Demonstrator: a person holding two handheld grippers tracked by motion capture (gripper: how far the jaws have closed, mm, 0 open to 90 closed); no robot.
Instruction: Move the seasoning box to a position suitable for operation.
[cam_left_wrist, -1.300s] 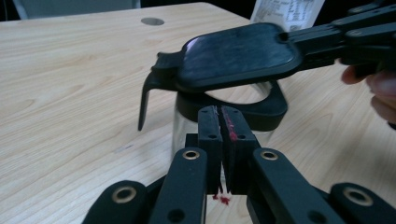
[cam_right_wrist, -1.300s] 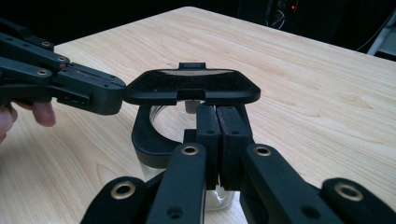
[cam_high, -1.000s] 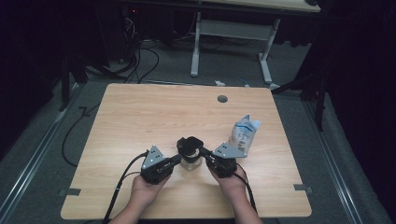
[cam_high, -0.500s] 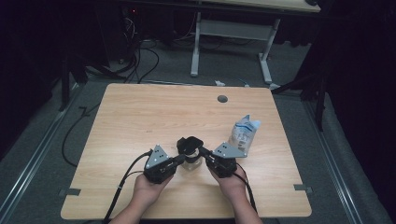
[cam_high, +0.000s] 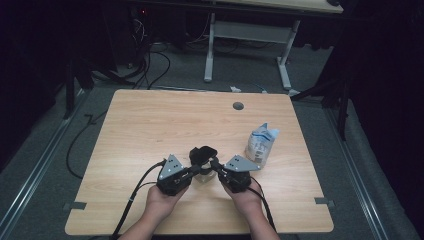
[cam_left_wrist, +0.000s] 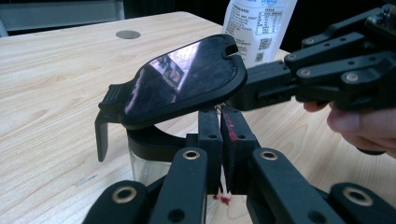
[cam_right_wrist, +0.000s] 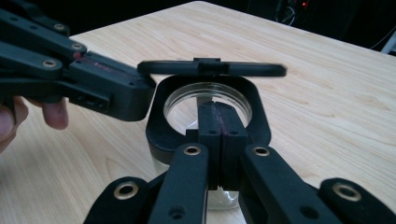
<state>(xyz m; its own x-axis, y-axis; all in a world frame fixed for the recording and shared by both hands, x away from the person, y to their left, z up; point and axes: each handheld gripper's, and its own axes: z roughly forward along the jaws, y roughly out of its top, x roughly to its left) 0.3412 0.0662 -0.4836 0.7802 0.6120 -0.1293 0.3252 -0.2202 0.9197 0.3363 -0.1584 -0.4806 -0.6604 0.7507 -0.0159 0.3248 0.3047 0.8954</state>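
A small glass jar (cam_high: 202, 175) with a black collar (cam_right_wrist: 156, 126) stands near the table's front edge, between my two grippers. Its black hinged lid (cam_left_wrist: 187, 77) is tilted up and off the mouth. It appears edge-on in the right gripper view (cam_right_wrist: 210, 69). My left gripper (cam_left_wrist: 222, 114) is shut, with its tips against the collar under the lid. My right gripper (cam_right_wrist: 217, 107) is shut at the opposite rim; its jaws have just closed slightly further with nothing between them. In the high view, the left gripper (cam_high: 195, 170) and right gripper (cam_high: 214, 167) meet at the jar.
A white printed packet (cam_high: 261, 142) stands upright to the right of the jar, a little behind the right hand. A round cable hole (cam_high: 238, 105) lies near the table's far edge. A cable trails from each gripper toward the front.
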